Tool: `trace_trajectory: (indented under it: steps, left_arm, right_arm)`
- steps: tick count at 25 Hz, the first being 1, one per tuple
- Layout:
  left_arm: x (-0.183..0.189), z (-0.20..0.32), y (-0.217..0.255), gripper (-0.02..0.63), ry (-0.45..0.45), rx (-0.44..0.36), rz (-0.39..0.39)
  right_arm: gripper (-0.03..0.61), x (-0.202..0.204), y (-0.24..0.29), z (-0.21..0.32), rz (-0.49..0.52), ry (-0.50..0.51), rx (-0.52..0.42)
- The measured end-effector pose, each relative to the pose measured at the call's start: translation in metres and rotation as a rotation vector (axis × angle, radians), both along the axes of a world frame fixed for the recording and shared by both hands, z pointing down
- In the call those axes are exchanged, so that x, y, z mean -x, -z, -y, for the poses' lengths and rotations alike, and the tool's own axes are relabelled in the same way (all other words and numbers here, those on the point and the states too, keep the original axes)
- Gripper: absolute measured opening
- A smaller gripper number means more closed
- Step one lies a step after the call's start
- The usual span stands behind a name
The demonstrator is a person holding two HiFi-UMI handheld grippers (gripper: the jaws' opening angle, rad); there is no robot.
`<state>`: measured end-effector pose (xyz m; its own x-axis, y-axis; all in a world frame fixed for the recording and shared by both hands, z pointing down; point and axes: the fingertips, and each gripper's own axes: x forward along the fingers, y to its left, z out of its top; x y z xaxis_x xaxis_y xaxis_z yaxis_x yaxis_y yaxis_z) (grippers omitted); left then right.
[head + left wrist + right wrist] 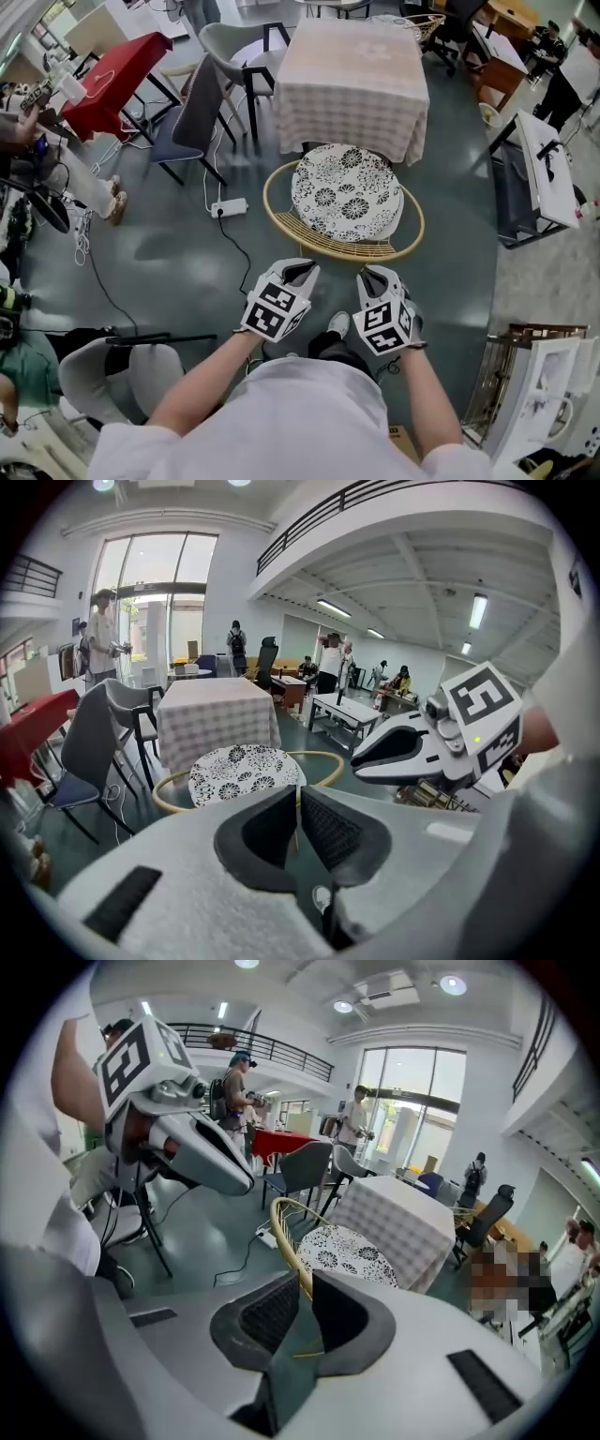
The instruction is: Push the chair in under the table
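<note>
While both grippers sit side by side, angled forward and down, the chair [345,197] stands just ahead of their tips. The table [352,80] is beyond it, dead ahead.

Left gripper [303,271]: jaws pressed together, pads meeting, nothing between them. Right gripper [372,273]: jaws drawn in to a thin slit, nothing clamped there either. In the right gripper view the hoop [284,1218] curves down to just past the tips. It is very near, and I cannot tell whether it touches them.

Now the chair itself. Its back is turned to the grippers and its open front faces the table. The rattan hoop is an oval whose long axis runs crosswise to the way the grippers point, and it reaches out past the left gripper on one side and the right gripper on the other. The slatted back section sits nearest, centred ahead of the gap between the two tools. The floral cushion [246,772] lies level inside the hoop, on the far side from the tips. Its far edge comes right up to the hanging hem of the cloth [216,719], so the seat is not yet under the table.

Off to the left of the left gripper, a power strip [230,206] lies on the floor. A shoe [338,324] shows behind the tips, between the two tools.
</note>
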<state>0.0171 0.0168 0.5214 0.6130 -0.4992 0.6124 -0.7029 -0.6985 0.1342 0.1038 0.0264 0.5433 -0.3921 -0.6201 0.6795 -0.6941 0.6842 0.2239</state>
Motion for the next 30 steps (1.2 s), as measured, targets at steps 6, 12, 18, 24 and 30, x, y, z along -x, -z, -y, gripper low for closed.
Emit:
trace_trajectory:
  steps: [6, 12, 18, 24, 30]
  left_arm:
    - [0.015, 0.017, -0.015, 0.049, -0.046, -0.025, 0.108]
    - [0.028, 0.033, -0.040, 0.084, -0.241, -0.083, 0.299]
    - [0.041, 0.045, -0.061, 0.098, -0.405, -0.116, 0.436]
    - [0.048, 0.054, -0.080, 0.118, -0.646, -0.213, 0.586]
    - [0.059, 0.064, -0.104, 0.119, -0.793, -0.256, 0.675]
  right_arm:
    - [0.012, -0.001, -0.019, 0.007, -0.091, 0.156, 0.008]
    - [0.067, -0.004, -0.036, 0.014, -0.175, 0.251, 0.014]
    - [0.080, -0.006, -0.052, 0.018, -0.275, 0.317, 0.019]
    - [0.091, -0.006, -0.065, 0.027, -0.385, 0.363, 0.022]
    - [0.092, -0.007, -0.085, 0.032, -0.498, 0.413, 0.050]
